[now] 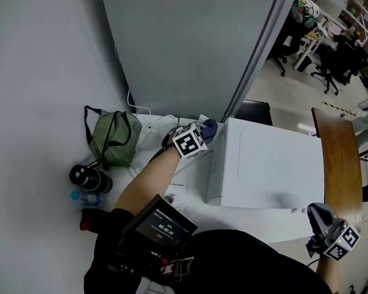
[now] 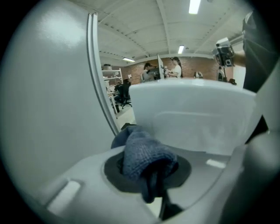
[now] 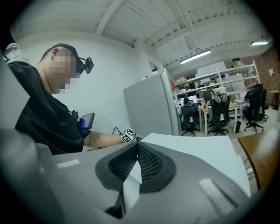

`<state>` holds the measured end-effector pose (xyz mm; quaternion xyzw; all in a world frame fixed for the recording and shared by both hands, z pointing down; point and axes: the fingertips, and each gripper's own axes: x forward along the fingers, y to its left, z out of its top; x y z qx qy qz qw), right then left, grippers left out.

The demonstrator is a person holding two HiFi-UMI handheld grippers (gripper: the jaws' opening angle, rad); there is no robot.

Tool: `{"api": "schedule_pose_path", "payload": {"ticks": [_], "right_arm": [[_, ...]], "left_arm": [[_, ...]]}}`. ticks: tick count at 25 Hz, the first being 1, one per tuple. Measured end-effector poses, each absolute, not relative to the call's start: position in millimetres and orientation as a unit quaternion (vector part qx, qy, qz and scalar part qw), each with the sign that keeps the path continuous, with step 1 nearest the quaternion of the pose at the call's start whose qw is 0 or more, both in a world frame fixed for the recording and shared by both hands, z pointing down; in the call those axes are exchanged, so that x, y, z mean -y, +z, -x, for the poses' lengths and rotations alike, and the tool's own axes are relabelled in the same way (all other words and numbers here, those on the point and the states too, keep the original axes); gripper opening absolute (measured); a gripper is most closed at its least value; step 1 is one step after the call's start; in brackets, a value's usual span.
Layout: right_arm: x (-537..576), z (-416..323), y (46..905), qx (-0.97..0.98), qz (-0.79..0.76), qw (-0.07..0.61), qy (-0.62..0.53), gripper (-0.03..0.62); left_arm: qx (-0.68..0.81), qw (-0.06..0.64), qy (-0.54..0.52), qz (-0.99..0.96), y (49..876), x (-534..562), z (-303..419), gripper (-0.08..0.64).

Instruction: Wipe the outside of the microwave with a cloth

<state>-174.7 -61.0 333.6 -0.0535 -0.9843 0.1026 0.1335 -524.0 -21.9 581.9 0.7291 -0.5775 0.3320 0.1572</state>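
The white microwave (image 1: 267, 169) stands on a white table, and I see its top from above. My left gripper (image 1: 205, 133) is at the microwave's back left corner, shut on a bunched blue cloth (image 1: 211, 127). In the left gripper view the cloth (image 2: 142, 153) bulges out between the jaws, right in front of the microwave's side (image 2: 197, 118). My right gripper (image 1: 315, 212) hovers off the microwave's front right corner. Its jaws meet at the tips with nothing between them (image 3: 138, 149), and the microwave's top (image 3: 197, 153) lies beyond them.
A green bag (image 1: 113, 139), a black flask (image 1: 89, 177) and a small water bottle (image 1: 86, 198) sit on the table to the left. A tall grey panel (image 1: 195, 42) rises behind the microwave. A wooden tabletop (image 1: 339, 157) is on the right, with office chairs (image 1: 338, 63) beyond.
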Motion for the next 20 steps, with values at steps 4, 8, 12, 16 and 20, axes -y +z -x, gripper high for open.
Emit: {"api": "schedule_pose_path", "payload": {"ticks": [4,8,12,16,20], "right_arm": [[82,141,332,0.985,-0.002,0.142,0.097,0.005],[87,128,337,0.984,-0.015,0.144,0.100,0.005],[76,153,340,0.986,0.024,0.131,0.103,0.005],[51,191,337,0.985,0.091,0.107,0.101,0.005],[25,225,336,0.979,0.149,0.090,0.104,0.005]], "left_arm": [[0.526,0.136,0.377,-0.751,618,53,515,0.057],[0.482,0.109,0.392,-0.776,616,36,496,0.057],[0.427,0.093,0.420,-0.795,611,-8,444,0.055],[0.393,0.084,0.430,-0.809,606,-62,373,0.057],[0.357,0.076,0.431,-0.825,602,-111,304,0.057]]}}
